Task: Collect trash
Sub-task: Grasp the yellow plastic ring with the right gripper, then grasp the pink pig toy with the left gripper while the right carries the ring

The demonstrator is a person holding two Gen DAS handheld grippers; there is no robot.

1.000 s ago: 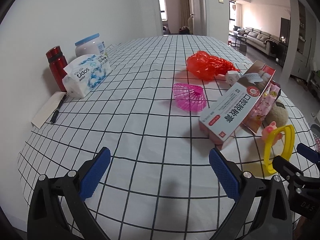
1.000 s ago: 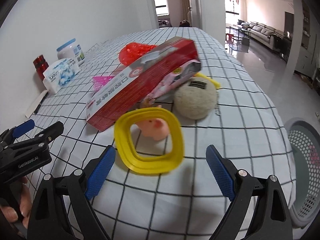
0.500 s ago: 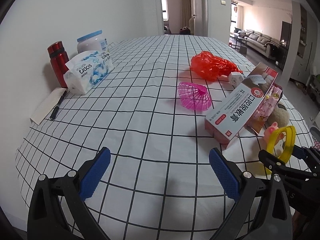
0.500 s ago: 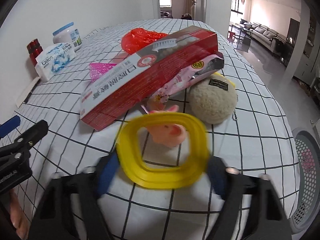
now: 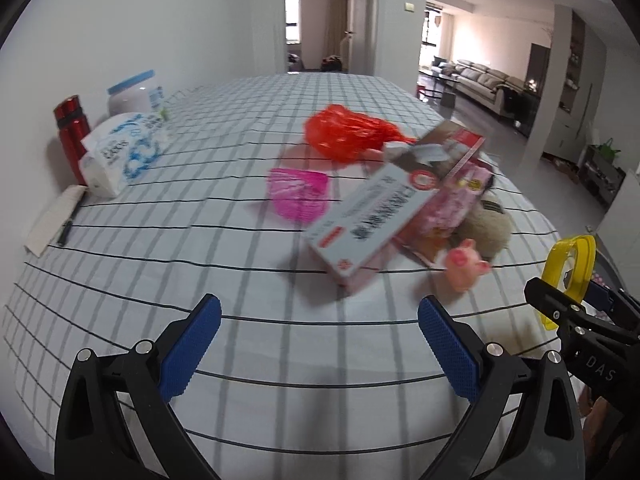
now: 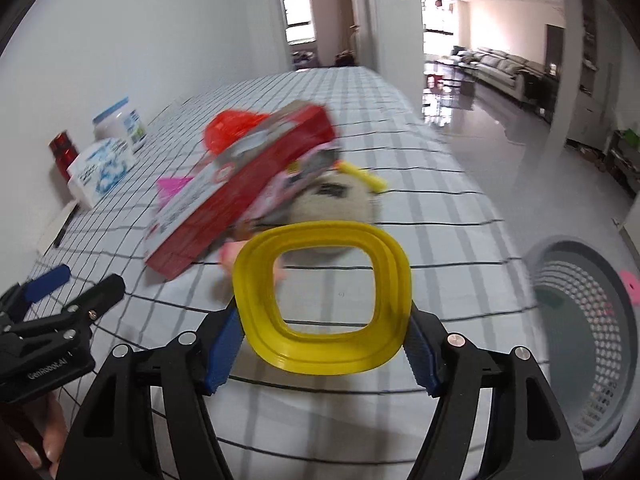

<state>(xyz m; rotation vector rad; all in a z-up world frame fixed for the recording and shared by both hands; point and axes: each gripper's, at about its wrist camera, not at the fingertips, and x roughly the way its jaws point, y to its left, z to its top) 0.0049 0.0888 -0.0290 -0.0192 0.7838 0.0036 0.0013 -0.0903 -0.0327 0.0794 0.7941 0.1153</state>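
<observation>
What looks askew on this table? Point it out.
The red and white box sits tilted, its far end propped up on the pink packet and the beige plush ball instead of lying flat on the table.

Motion blur, overlaps and cropped edges

The printed text on the red box (image 6: 240, 184) is smeared past reading in the right wrist view, and the box covers most of the red bag (image 6: 232, 130) and part of the pink wrapper (image 5: 452, 208). The yellow ring (image 6: 322, 296) hides most of the pink pig toy (image 6: 232, 254). The grey basket (image 6: 588, 344) is cut by the frame's right edge; its contents are indistinct.
</observation>
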